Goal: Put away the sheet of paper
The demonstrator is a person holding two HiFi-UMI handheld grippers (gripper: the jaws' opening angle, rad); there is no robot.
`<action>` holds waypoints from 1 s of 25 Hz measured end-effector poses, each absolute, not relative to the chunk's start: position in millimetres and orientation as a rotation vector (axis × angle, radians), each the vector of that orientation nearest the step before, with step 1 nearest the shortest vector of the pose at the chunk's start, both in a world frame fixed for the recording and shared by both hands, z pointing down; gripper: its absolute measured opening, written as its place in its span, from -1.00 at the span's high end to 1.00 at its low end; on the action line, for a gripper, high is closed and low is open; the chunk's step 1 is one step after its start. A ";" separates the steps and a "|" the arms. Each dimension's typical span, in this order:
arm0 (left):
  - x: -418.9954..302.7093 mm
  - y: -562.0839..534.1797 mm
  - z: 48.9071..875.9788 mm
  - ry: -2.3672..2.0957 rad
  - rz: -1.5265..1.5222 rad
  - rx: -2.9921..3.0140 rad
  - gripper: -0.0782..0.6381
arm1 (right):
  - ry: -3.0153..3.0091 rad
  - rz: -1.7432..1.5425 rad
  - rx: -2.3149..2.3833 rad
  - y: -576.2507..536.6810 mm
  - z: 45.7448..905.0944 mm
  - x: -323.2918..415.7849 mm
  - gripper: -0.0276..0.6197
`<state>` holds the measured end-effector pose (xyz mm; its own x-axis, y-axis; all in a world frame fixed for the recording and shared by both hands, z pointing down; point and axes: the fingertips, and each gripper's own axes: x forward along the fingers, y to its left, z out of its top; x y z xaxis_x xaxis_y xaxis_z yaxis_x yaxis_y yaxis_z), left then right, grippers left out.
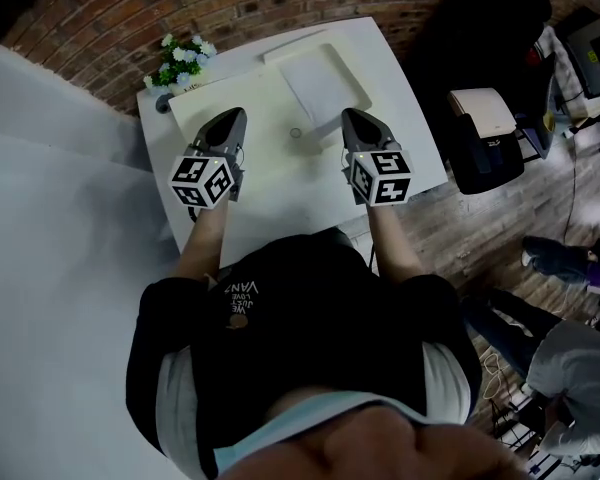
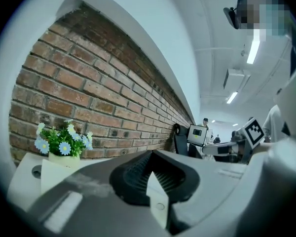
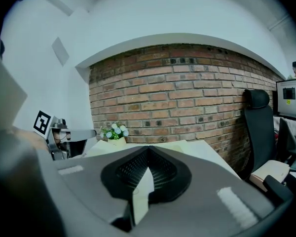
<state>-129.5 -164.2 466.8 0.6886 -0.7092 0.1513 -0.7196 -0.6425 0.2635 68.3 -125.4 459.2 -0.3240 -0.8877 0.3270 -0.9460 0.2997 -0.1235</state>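
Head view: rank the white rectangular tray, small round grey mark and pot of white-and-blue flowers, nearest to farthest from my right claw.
1. White rectangular tray: just ahead-left of the right claw.
2. Small round grey mark: further left, toward the middle.
3. Pot of white-and-blue flowers: far left corner of the white table.

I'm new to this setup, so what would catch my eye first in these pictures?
Two grippers with black-and-white marker cubes stand out: the left gripper and the right gripper, jaws together, side by side over the white table. Behind runs a red brick wall, with a small bunch of flowers at the table's far left corner.
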 end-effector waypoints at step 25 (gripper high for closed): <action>-158.3 -118.3 487.0 -1.103 0.056 2.566 0.78 | -2.320 0.449 1.750 -71.3 478.0 45.0 0.91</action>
